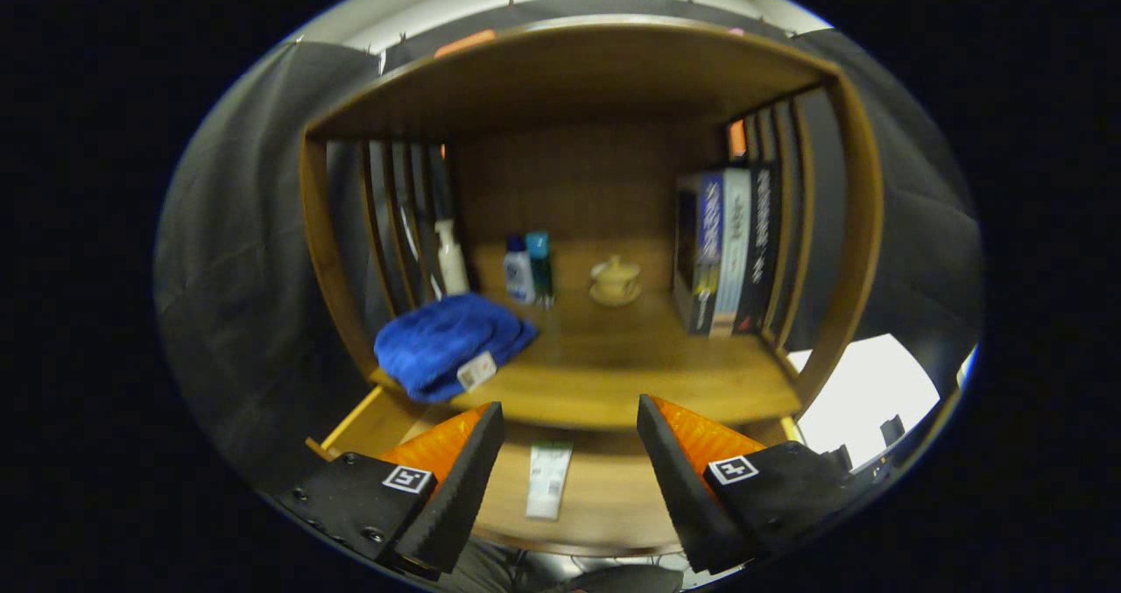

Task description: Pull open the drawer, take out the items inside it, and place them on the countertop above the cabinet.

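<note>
One tube remains in the open drawer at 12 o'clock between your spread, empty gripper fingers; descend squarely before closing.

The picture is dim and slightly soft; the cabinet curves strongly from fisheye distortion, and a white patch beside it glares.

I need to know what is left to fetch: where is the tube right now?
The tube lies flat in the open drawer, below the countertop's front edge, between the open gripper's fingers.
</note>
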`<state>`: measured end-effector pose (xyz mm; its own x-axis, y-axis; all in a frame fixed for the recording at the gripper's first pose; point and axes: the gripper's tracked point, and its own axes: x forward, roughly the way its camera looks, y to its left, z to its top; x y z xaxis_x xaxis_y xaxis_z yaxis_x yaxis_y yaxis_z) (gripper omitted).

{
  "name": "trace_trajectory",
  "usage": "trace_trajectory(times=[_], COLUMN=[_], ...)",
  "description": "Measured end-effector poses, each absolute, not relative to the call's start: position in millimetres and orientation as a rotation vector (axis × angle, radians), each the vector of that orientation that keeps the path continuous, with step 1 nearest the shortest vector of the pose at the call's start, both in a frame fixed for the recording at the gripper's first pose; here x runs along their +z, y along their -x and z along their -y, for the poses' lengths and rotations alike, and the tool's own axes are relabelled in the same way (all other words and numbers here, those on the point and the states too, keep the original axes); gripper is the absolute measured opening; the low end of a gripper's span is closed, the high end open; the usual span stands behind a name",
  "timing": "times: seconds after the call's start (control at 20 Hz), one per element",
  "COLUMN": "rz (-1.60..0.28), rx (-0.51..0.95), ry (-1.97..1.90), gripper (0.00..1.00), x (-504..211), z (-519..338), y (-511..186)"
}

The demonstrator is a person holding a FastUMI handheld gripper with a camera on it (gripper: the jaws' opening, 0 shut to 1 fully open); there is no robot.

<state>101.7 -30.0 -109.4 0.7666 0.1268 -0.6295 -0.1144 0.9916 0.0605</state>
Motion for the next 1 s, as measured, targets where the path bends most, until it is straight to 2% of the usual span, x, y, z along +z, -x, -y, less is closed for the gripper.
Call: trace_trajectory(times=[0.2, 0.3, 0.55, 0.8, 0.95, 1.0], rz=[-1.062, -1.177, -1.342, -1.419, -1.434, -1.446], rx=[0.139, 0.123, 0.099, 0.036, 0.053, 0.069], ry=[-0.061, -0.084, -0.024, 0.034, 0.09, 0.069], gripper=[0.98, 0.93, 0.88, 0.84, 0.86, 0.78], x=[-181.1, -213.0, -275.4, -297.2, -293.8, -291.8], z=[6.7, -0.2, -5.1, 19.8, 19.3, 13.4], y=[-87.3, -81.7, -77.7, -78.3, -81.0, -82.0])
